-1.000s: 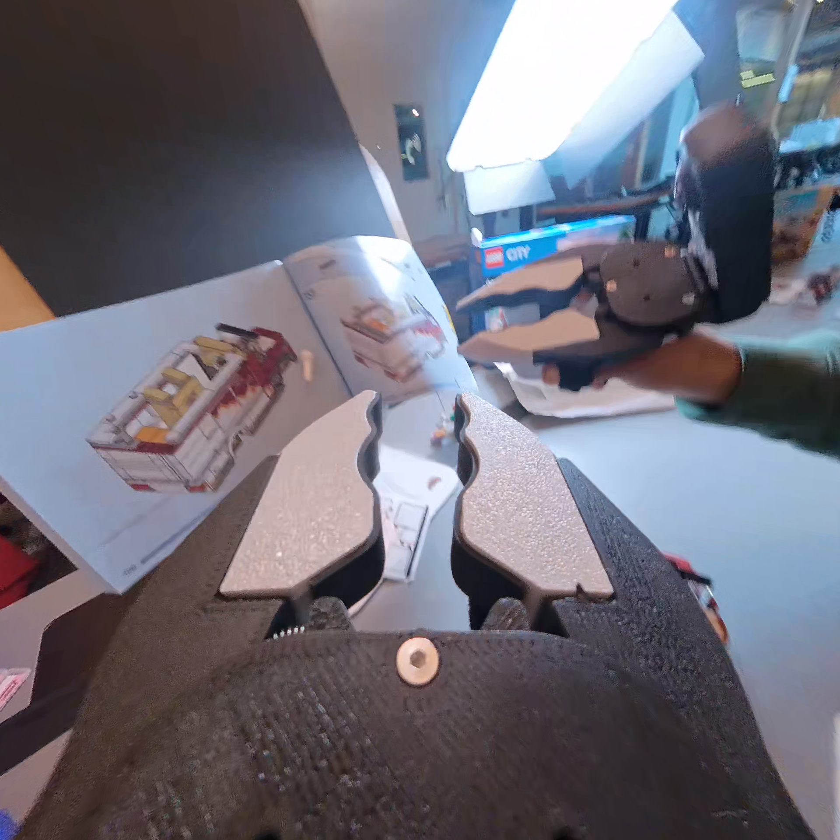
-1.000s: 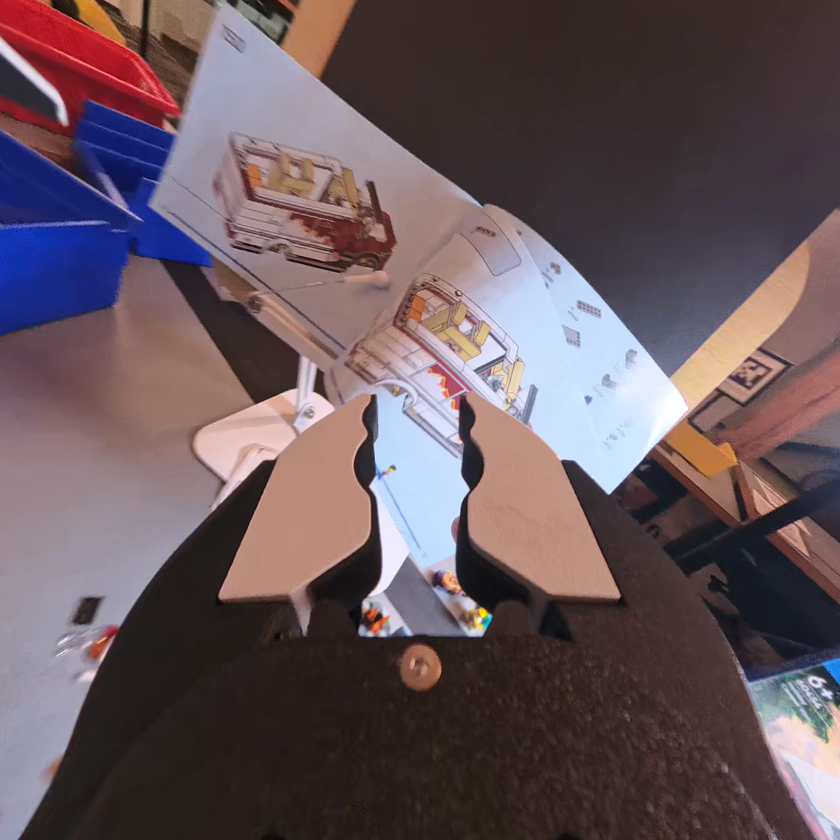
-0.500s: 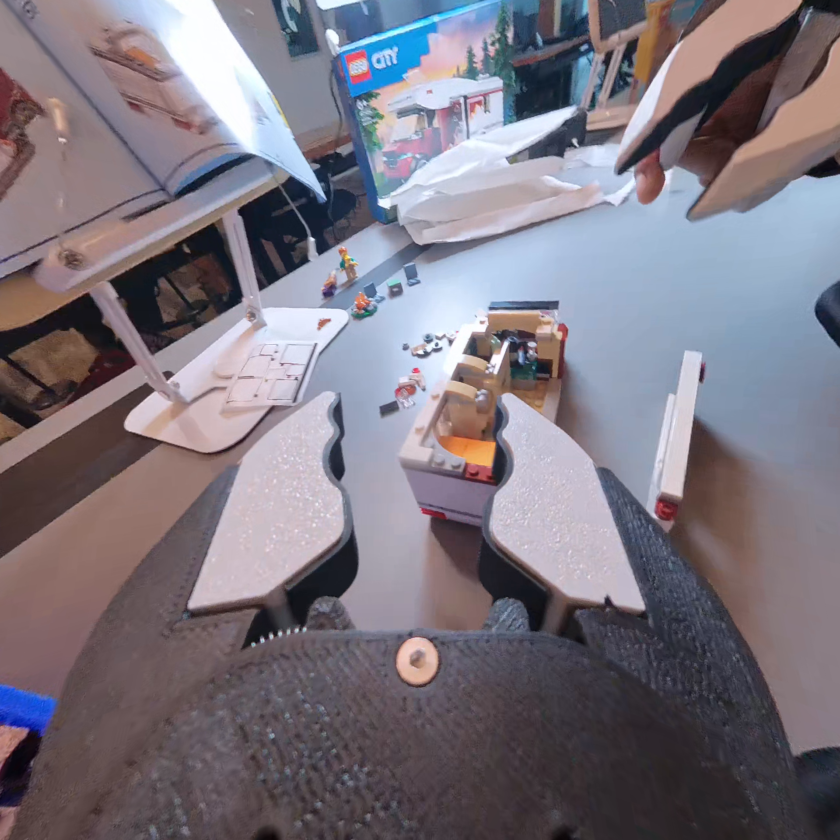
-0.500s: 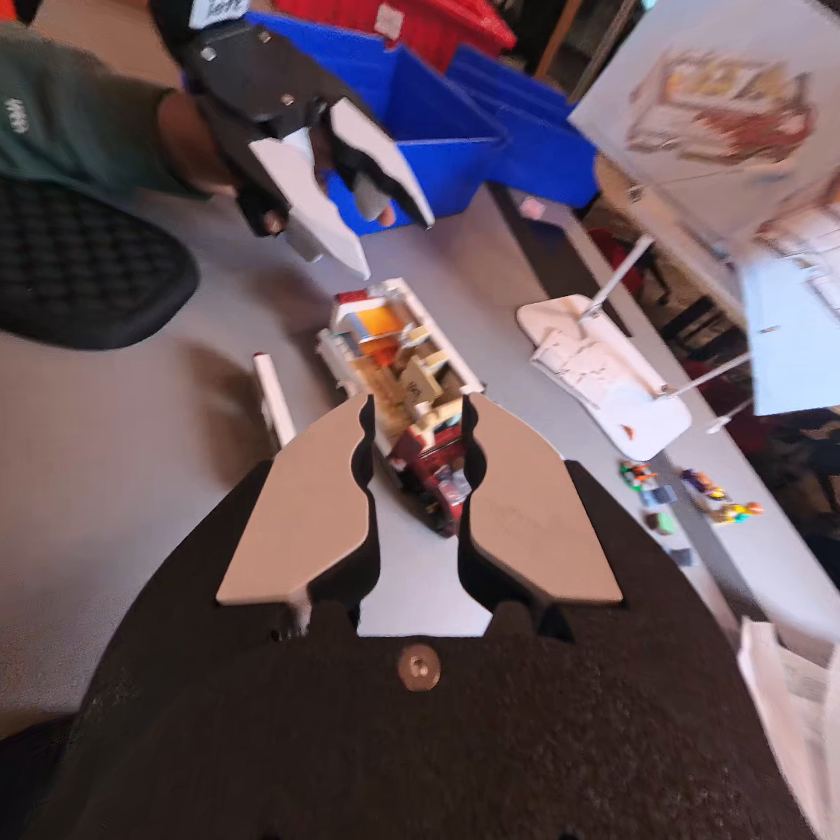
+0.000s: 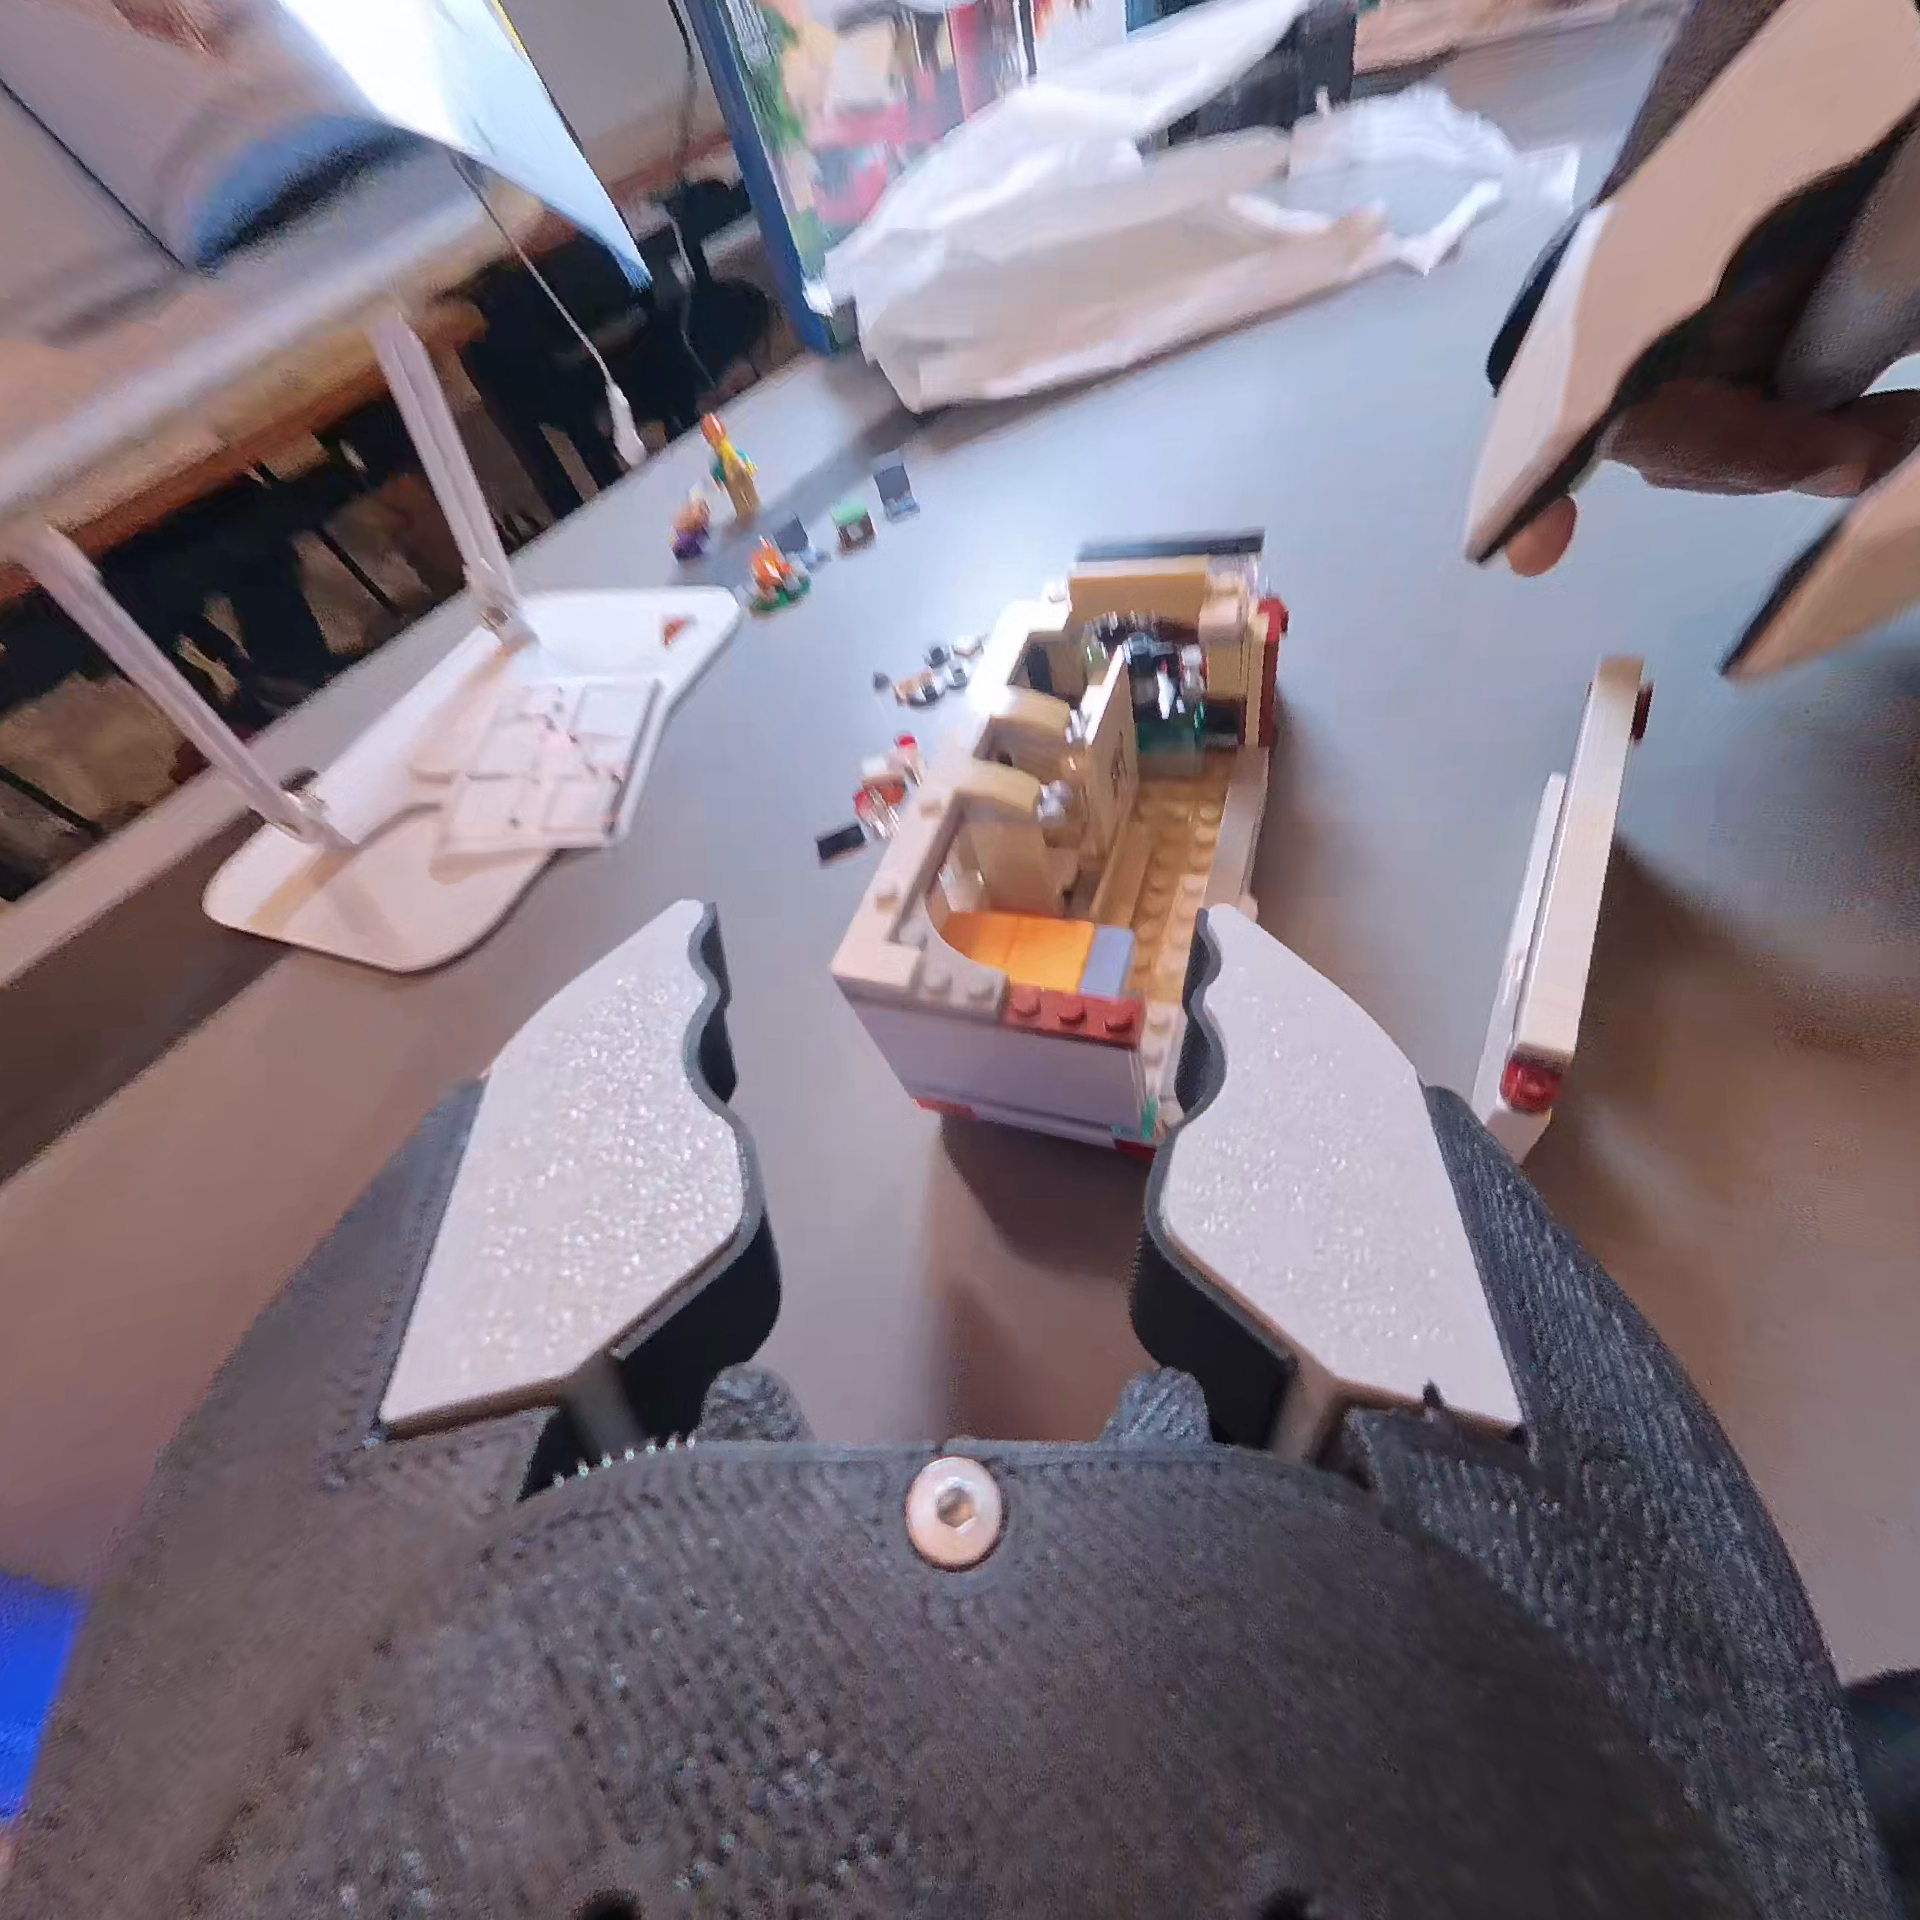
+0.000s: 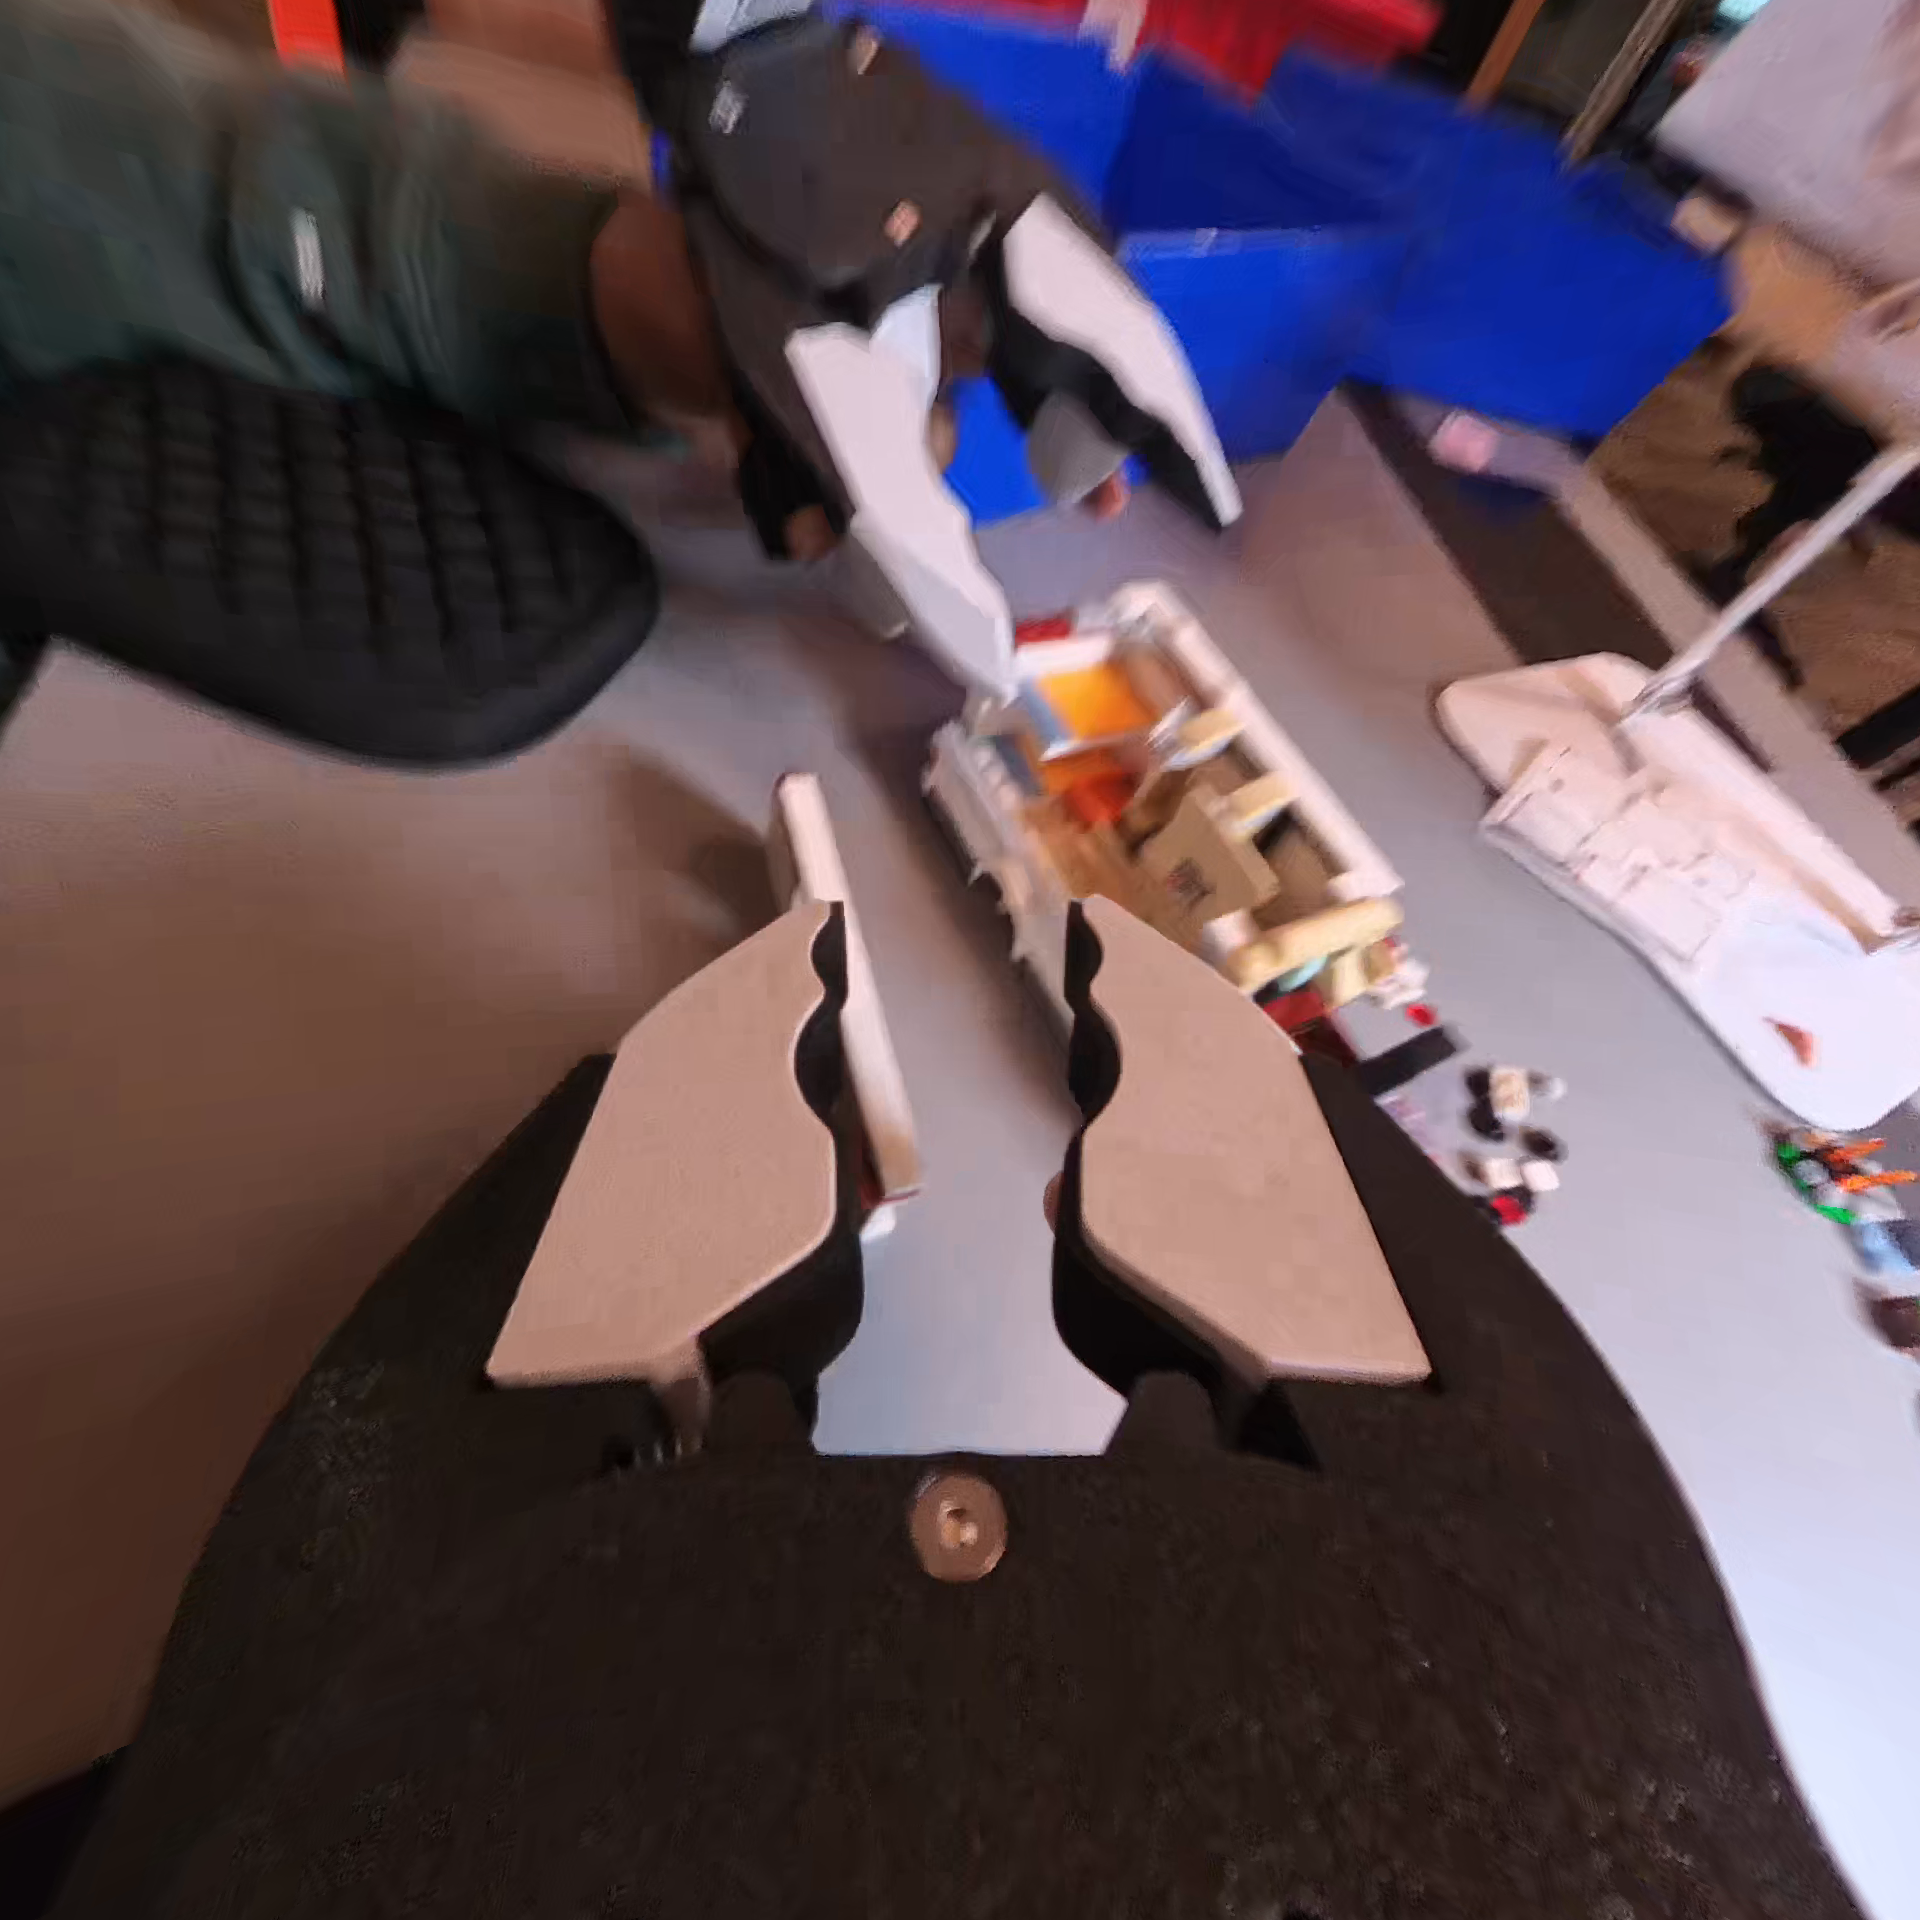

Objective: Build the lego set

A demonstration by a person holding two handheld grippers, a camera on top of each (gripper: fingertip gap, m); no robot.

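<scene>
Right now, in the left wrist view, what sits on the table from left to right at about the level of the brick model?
White stand base → small loose pieces → open-topped brick camper model → long white wall panel. The left claw is open, facing the model's near end.

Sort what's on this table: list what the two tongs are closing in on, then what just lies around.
At the tongs:
- open-topped white and tan brick-built camper, nearest the open left tongs
- long white brick-built wall panel, beside the open right tongs

Lying about:
- white booklet stand
- small loose bricks
- toy figures
- crumpled white paper bags
- blue bins
</scene>
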